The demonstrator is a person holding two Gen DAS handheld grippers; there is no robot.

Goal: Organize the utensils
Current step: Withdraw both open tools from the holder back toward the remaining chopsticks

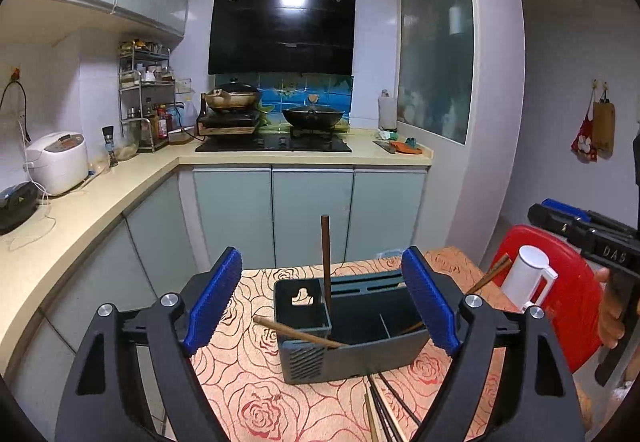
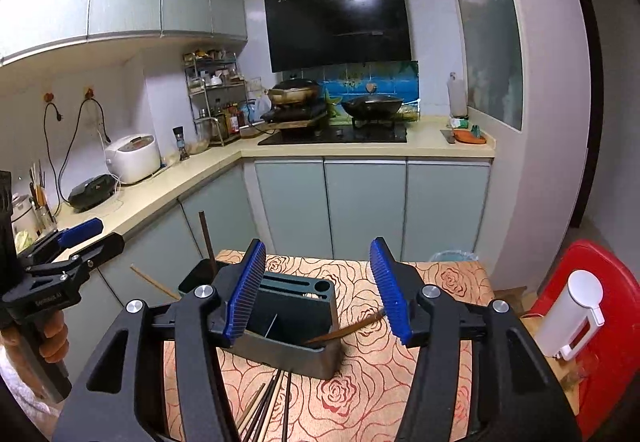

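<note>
A few chopsticks (image 1: 326,262) are already lodged in the grey holder (image 1: 352,338) at surface centre. Loose chopsticks (image 2: 264,410) remain at 6 o'clock. Both left tongs (image 1: 320,306) and right tongs (image 2: 316,290) are spread, empty.

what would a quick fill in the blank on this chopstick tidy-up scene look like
1. The dark utensil holder stands on a cloth printed with ____.
2. One chopstick stands ____ in the holder's left compartment.
3. Loose chopsticks lie on the cloth in ____ of the holder.
4. The jaws of the left gripper and right gripper are ____.

Missing words: roses; upright; front; open
</note>
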